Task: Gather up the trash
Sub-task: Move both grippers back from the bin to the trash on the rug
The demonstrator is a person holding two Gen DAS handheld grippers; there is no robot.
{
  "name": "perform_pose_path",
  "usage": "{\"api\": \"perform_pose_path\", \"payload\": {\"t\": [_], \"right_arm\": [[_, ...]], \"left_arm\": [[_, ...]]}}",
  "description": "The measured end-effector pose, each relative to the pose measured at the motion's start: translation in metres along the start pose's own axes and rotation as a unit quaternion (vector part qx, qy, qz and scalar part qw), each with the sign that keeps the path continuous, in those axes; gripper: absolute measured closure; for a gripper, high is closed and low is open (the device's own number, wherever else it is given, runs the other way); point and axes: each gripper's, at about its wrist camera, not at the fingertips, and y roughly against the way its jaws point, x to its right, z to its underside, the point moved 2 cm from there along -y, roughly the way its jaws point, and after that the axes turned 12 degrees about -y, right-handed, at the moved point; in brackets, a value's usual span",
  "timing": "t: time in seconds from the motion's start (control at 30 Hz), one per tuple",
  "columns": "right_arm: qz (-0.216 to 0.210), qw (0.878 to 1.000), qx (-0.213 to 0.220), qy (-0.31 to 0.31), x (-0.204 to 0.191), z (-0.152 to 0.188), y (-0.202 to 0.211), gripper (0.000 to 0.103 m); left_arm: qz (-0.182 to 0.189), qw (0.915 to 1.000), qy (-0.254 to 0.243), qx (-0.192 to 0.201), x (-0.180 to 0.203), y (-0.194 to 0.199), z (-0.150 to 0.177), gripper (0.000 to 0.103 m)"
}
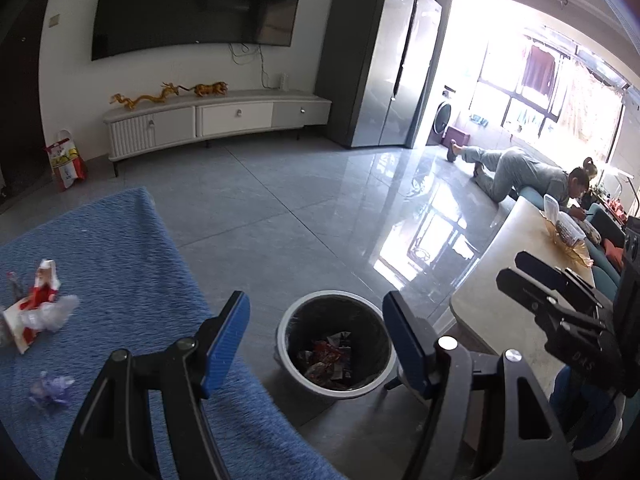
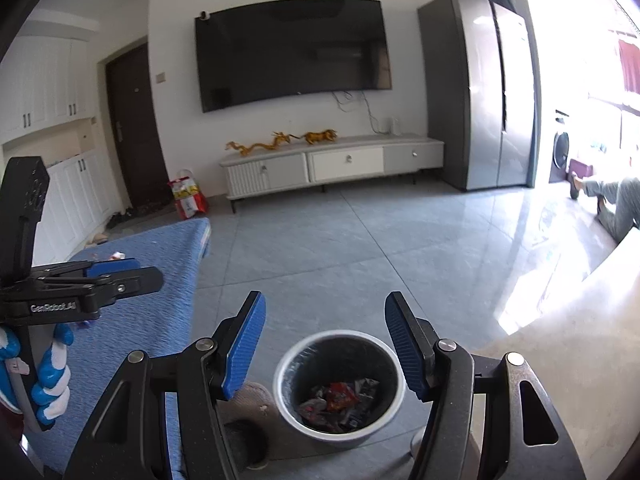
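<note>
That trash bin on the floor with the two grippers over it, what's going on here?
A person is collecting trash. Both the left hand-held gripper and the right hand-held gripper hang open and empty above the trash bin, which already holds wrappers. A red-and-white wrapper and a purple scrap lie on the blue cloth.

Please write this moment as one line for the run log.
left gripper: open, empty | right gripper: open, empty | bin: holds wrappers | wrappers: on blue mat

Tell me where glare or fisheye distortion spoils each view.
Left wrist view: the sunlit balcony window is blown out, glare streaks the glossy grey floor tiles, and the wall-mounted black television bows. Right wrist view: the right edge is washed white, and the tall grey refrigerator curves.
</note>
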Motion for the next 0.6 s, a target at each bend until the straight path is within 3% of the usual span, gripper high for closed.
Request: {"api": "perform_pose_path", "payload": {"t": [0.4,0.6], "right_arm": [[-0.086,0.995,-0.026,0.033,-0.089,0.003,0.002,0.042],[-0.138,0.987,-0.070,0.049,-0.146,0.016,-0.029,0.042]], "left_arm": [[-0.090,0.9946,0.044,0.029,-0.105,0.091,0.067,0.036],[-0.146,0.9841,0.100,0.016,-0.181,0.115,0.125,0.036]]}}
